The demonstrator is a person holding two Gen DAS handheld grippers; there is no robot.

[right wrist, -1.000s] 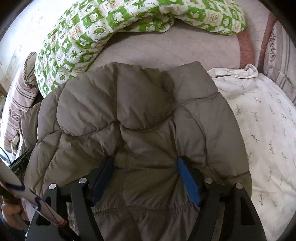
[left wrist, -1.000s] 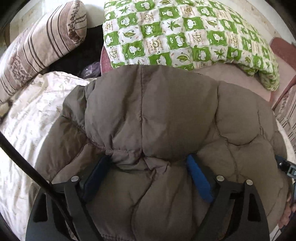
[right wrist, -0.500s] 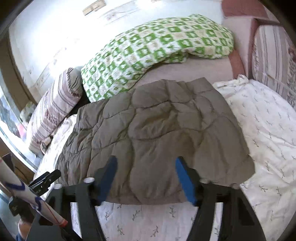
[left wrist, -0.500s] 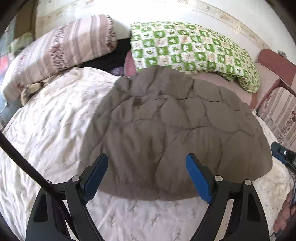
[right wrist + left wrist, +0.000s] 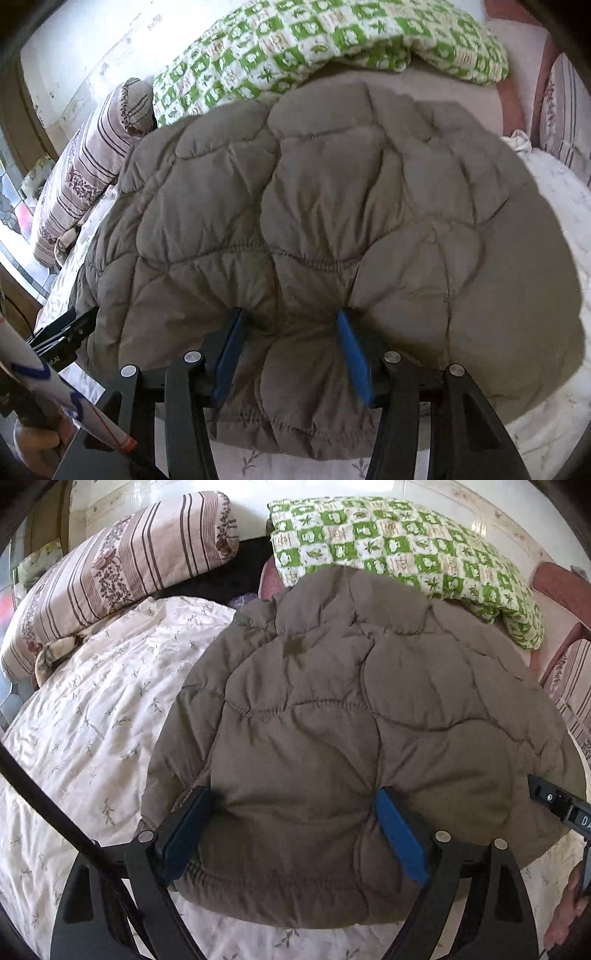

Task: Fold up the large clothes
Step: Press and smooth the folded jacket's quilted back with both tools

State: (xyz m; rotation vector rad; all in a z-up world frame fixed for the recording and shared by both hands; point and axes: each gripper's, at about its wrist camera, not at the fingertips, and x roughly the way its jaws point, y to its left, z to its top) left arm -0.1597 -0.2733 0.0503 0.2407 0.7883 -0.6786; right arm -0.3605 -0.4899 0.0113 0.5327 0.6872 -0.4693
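Jacket (image 5: 351, 720): lying on bed (image 5: 92, 720), near hem sitting between both claws.
Left claw (image 5: 291, 834): widening, pads denting the hem.
Right claw (image 5: 291, 354): narrowing, pinching the hem.

White letters "DA" showed on the black body of the right gripper (image 5: 565, 808), cut off at the frame edge; the left gripper (image 5: 59, 343) bore small letters, seemingly ending "ot.AI", barely legible

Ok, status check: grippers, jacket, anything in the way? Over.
Left gripper jaws just eased wider, right gripper just closing, both pinching the near hem. Brown quilted jacket lies flat on the floral bedsheet. Green checked quilt at its far edge, nothing blocking.
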